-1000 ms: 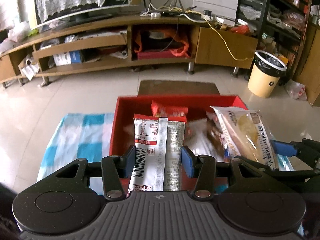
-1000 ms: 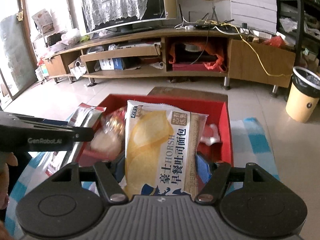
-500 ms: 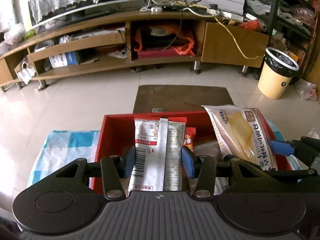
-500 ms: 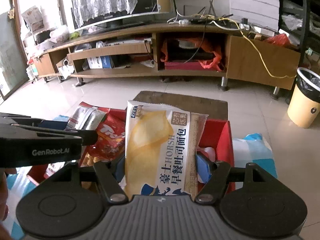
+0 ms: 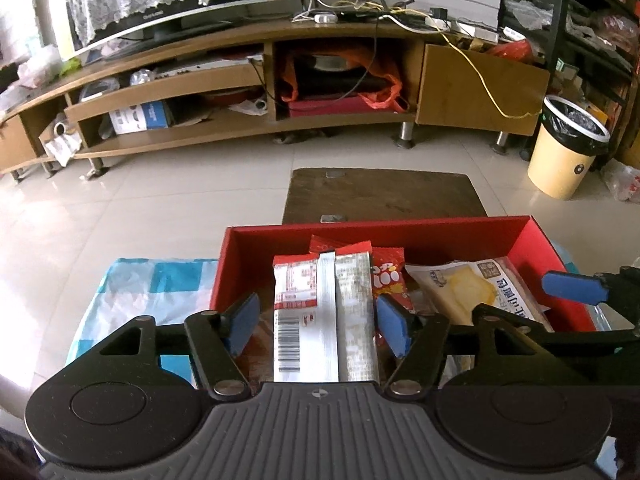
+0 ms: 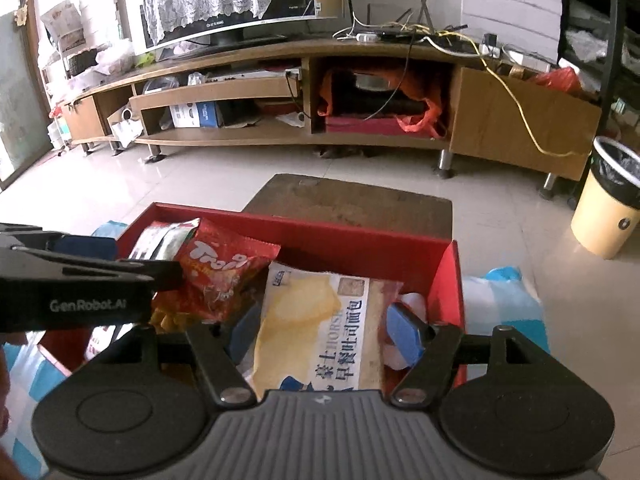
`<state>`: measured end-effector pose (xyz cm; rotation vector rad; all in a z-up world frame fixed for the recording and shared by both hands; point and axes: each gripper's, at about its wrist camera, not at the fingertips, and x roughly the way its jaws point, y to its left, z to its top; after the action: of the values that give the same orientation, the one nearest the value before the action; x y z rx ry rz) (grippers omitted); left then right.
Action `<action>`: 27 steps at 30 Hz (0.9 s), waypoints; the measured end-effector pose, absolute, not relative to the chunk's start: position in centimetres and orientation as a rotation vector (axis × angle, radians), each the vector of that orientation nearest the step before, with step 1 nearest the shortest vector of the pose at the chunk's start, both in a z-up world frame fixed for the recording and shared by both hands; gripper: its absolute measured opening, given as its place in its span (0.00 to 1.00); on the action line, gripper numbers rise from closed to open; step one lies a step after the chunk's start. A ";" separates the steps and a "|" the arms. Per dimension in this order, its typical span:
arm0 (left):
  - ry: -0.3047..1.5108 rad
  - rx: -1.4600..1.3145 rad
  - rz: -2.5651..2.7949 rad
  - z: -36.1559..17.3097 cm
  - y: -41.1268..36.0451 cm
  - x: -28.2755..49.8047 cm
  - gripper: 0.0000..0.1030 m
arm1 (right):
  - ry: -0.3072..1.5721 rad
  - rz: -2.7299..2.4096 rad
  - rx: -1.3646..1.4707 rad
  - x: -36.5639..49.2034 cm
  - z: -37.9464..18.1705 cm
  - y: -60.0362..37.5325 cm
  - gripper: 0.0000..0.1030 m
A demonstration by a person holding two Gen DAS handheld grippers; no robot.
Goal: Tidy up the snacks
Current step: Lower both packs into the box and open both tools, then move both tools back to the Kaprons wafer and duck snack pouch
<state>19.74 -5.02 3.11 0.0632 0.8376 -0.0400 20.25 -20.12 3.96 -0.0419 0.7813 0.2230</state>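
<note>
Snack packets (image 5: 326,312) crowd the red box (image 5: 420,236); bare brown worktop (image 5: 380,196) lies open beyond its far wall.

Pale tiled floor (image 5: 168,200); long wooden TV stand (image 5: 240,76); window perhaps far left.

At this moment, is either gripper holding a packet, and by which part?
Neither. The left gripper stands open around the silver packet, pads clear of its edges. The right gripper is open around the bread packet. Both packets lie in the red box.

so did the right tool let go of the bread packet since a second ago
Yes: the right tool has opened, and the bread packet now lies lower in the red box.
</note>
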 end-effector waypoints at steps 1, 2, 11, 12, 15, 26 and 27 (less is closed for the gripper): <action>0.836 0.060 -0.037 3.3 -4.9 19.7 0.71 | 0.780 0.222 -0.042 20.2 4.1 -20.1 0.64; 0.833 0.059 -0.037 3.5 -4.9 19.6 0.71 | 0.778 0.222 -0.042 20.0 4.2 -20.1 0.64; 0.816 0.060 -0.022 4.7 -3.8 18.8 0.85 | 0.755 0.226 -0.030 17.8 5.5 -20.2 0.64; 0.826 0.053 -0.025 4.7 -3.8 19.0 0.85 | 0.759 0.230 -0.033 17.5 5.5 -20.0 0.64; 0.816 0.047 -0.020 5.0 -3.5 18.7 0.85 | 0.761 0.239 -0.028 16.8 5.6 -19.8 0.64; 0.884 -0.016 -0.042 4.1 0.1 12.8 0.86 | 0.779 0.323 -0.042 10.6 4.3 -18.7 0.69; 0.902 -0.036 -0.049 3.8 0.3 12.3 0.86 | 0.764 0.305 -0.075 10.1 4.2 -18.4 0.69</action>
<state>12.32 0.28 3.82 -0.0362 0.9022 -0.0488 10.11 -18.35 4.16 -0.0750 0.7642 0.3053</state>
